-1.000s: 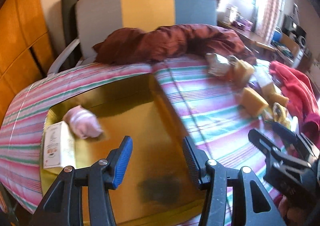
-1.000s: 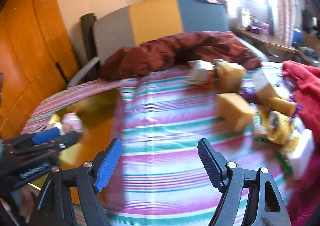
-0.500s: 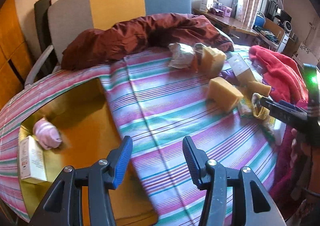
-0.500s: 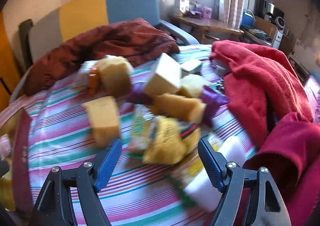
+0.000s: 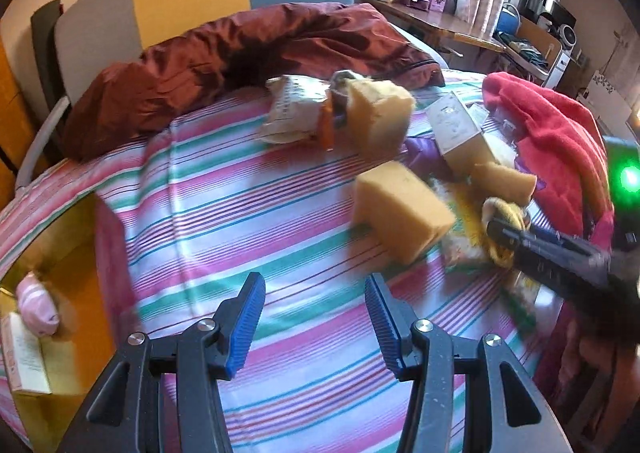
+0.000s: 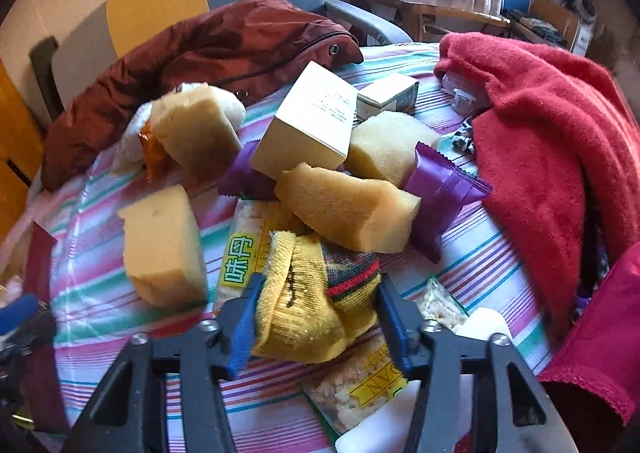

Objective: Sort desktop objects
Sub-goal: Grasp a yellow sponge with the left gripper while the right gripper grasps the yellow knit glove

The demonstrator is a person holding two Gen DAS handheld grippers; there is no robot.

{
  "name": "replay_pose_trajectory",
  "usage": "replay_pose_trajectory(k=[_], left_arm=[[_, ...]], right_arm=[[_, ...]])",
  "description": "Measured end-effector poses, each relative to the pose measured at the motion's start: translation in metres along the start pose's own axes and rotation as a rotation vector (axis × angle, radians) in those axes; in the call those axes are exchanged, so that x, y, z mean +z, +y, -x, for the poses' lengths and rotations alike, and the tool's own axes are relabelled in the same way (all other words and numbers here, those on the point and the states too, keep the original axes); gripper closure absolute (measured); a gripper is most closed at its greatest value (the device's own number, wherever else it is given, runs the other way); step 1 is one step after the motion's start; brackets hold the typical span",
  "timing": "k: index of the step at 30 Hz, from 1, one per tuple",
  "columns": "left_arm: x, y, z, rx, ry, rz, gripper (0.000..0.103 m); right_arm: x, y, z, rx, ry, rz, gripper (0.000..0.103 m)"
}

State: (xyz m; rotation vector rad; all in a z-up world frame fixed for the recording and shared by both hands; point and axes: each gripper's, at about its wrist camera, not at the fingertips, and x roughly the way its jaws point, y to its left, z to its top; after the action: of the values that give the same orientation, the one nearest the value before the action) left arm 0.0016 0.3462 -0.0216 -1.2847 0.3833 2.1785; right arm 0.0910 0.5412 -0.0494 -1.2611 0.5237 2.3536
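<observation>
While our right gripper (image 6: 316,317) was closing on the rolled yellow sock (image 6: 308,305), blue pads already against both its sides, the sock lay on the snack packet (image 6: 240,253) at the near edge of the pile on the striped cloth (image 6: 100,293), so we judged that a lift could drag the packet along. Soft knit might also squeeze out of a shallow pinch, and the tan sponge (image 6: 348,209) leaning over the sock's far end could tumble. Our left gripper (image 5: 316,317) hung partly open and empty above bare cloth, well apart from the box (image 5: 80,273) at left holding a pink sock (image 5: 38,309).
</observation>
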Motion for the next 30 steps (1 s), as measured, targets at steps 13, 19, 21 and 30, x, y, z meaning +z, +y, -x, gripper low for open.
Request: replay_pose_trajectory(k=[13,19,21,30], left_arm=[[0.062,-0.047,-0.051,-0.091,0.105,0.169,0.049],[0.061,-0.074,-0.078,0.049,0.115,-0.029,0.048],[0.055,-0.076,-0.083,0.072,0.113,-0.076,0.046],[0.036,-0.047,-0.073,-0.062,0.028,-0.028,0.057]], right_arm=[[0.004,-0.014,-0.002,0.044,0.006,-0.079,0.061],[0.003,-0.014,-0.001,0.049,0.009,-0.085,0.061],[0.003,-0.012,-0.001,0.045,0.010,-0.077,0.061],[0.004,-0.010,-0.001,0.032,0.007,-0.055,0.061]])
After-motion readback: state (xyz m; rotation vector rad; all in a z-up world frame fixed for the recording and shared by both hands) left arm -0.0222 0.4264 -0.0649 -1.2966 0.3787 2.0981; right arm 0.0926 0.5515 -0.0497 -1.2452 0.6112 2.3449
